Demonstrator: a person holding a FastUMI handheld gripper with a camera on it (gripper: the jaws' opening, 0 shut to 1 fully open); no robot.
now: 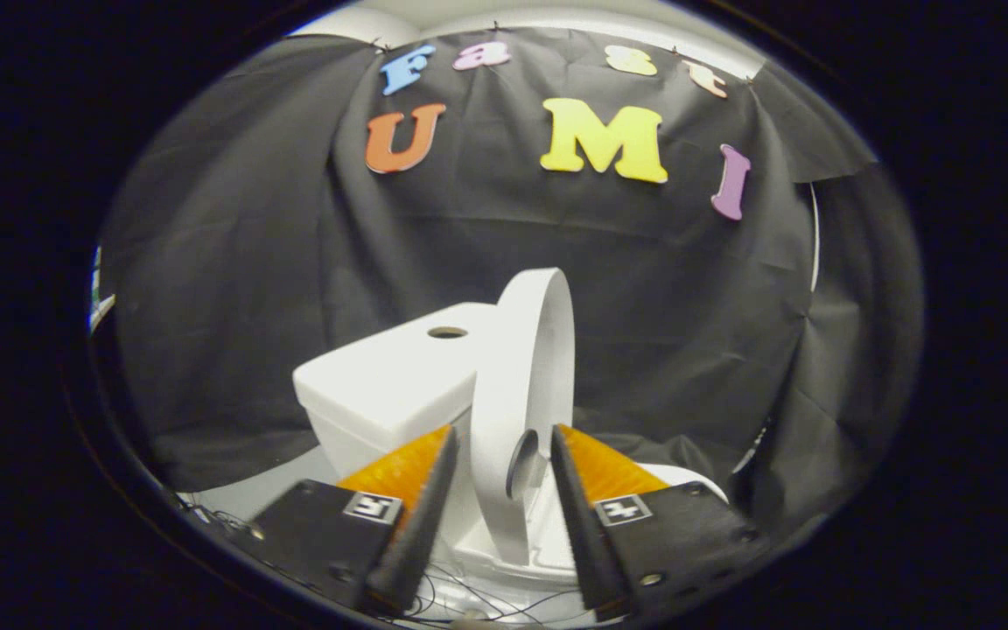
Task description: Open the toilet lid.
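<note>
A white toilet stands just ahead, its tank (390,376) at the back left with a round hole (447,332) in its top. The white lid (526,367) is raised and stands nearly upright, seen edge-on, leaning back beside the tank. My gripper (504,430) is open, with one finger on each side of the lid's lower part. A narrow gap shows between the left finger (421,490) and the lid. The right finger (578,490) lies close against the lid's other side, and I cannot tell if it touches. A bit of the bowl rim (688,477) shows past the right finger.
Black cloth walls close in behind and on both sides of the toilet. Thin dark cables (486,604) lie on the pale floor under the fingers. A strip of pale floor (241,499) runs left of the toilet base.
</note>
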